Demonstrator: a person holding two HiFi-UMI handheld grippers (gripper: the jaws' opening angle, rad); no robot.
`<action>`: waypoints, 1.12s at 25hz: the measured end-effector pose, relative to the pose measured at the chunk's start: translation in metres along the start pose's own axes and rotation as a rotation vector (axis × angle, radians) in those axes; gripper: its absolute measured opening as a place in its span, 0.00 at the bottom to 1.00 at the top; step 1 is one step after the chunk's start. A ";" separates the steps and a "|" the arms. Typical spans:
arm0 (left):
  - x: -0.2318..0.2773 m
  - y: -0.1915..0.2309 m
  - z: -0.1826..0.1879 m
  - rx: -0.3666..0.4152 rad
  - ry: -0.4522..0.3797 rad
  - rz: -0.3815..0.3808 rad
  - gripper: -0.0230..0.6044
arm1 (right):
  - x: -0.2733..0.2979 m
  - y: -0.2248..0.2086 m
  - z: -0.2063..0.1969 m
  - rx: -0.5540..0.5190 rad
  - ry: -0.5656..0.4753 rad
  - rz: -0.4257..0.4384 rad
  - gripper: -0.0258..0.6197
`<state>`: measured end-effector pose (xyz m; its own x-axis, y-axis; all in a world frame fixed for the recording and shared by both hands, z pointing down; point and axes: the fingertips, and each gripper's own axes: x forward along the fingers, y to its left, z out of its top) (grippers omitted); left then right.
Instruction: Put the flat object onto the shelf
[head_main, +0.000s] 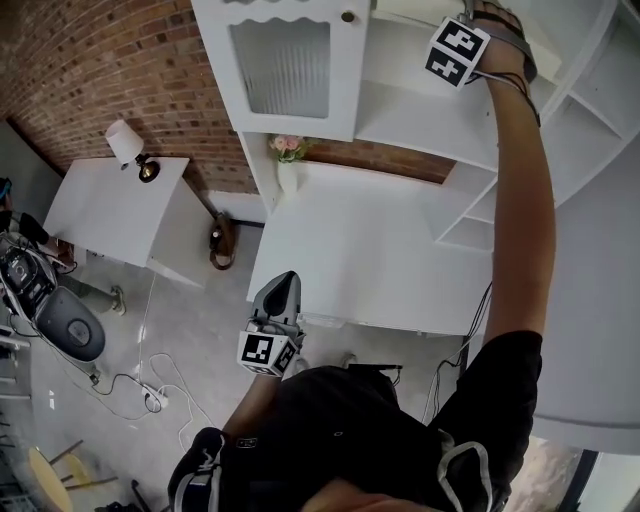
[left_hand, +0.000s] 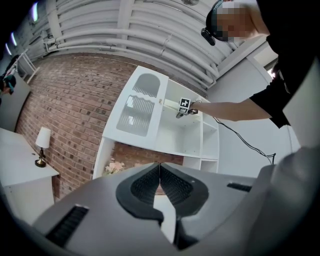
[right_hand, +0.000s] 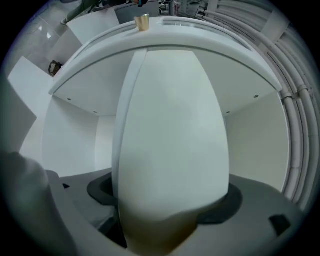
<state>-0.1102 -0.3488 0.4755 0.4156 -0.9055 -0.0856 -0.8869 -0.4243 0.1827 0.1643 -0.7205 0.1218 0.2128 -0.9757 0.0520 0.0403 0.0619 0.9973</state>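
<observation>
Head view: the right arm reaches to the upper right, its marker cube (head_main: 458, 52) at the white shelf (head_main: 420, 125); the left claw (head_main: 288, 285) hangs low, left of centre.

Left gripper view: that claw is closed on nothing.

Right gripper view: the right claw (right_hand: 167, 200) stands wide around the flat white object (right_hand: 172, 135), upright inside the shelf compartment; placing looks nearly done, only withdrawal left.

Smooth matt white flat object (right_hand: 170, 140); rough brick wall (head_main: 90, 60)
</observation>
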 end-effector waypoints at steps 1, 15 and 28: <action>0.001 0.001 -0.001 -0.001 -0.002 0.001 0.06 | 0.004 -0.002 0.001 -0.001 -0.006 -0.016 0.67; -0.005 -0.002 -0.007 -0.021 0.002 0.010 0.06 | -0.010 -0.009 0.009 0.058 -0.133 -0.083 0.71; -0.008 -0.021 -0.007 -0.021 -0.002 -0.062 0.06 | -0.241 0.082 -0.020 0.721 -0.603 -0.047 0.68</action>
<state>-0.0940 -0.3324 0.4798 0.4691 -0.8775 -0.0997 -0.8551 -0.4795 0.1973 0.1363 -0.4762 0.1896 -0.3234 -0.9305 -0.1721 -0.6214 0.0717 0.7802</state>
